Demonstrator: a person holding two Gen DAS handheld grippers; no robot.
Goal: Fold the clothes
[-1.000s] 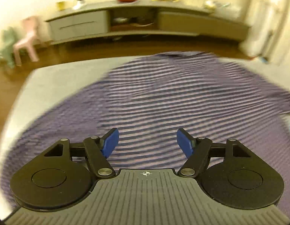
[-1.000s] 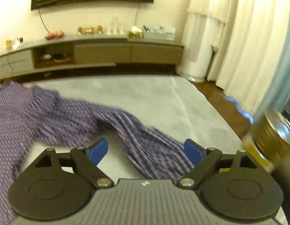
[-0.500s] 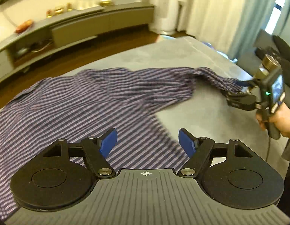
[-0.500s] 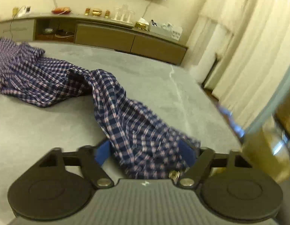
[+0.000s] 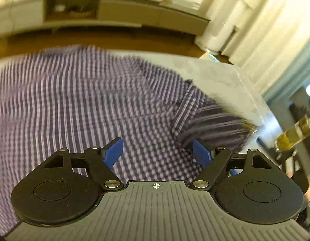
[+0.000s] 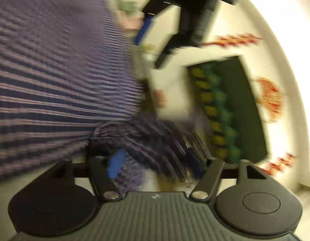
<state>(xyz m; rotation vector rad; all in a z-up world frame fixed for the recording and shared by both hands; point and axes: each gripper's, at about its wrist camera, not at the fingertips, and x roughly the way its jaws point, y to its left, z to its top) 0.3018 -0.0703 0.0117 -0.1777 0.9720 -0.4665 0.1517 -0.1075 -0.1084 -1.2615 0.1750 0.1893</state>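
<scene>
A purple and navy checked shirt [image 5: 78,100] lies spread on the grey bed [image 5: 221,76]. Its sleeve [image 5: 213,124] is lifted and folded back over the body at the right. My left gripper [image 5: 158,152] hovers open and empty just above the shirt's near part. In the blurred right wrist view the sleeve cloth [image 6: 147,136] bunches between the blue pads of my right gripper [image 6: 155,160], whose jaws stand apart. The shirt body [image 6: 54,70] fills the left of that view. The left gripper [image 6: 187,20] shows blurred at the top.
A long low TV cabinet [image 5: 106,14] runs along the far wall beyond a wooden floor strip. Pale curtains [image 5: 275,30] hang at the right. The bed's right edge [image 5: 261,104] is near the folded sleeve. A dark wall picture [image 6: 231,108] shows in the right wrist view.
My right gripper has swung the sleeve from the bed's right side up and over towards the shirt body, rolling sideways. My left gripper has turned back towards the cabinet and stays open.
</scene>
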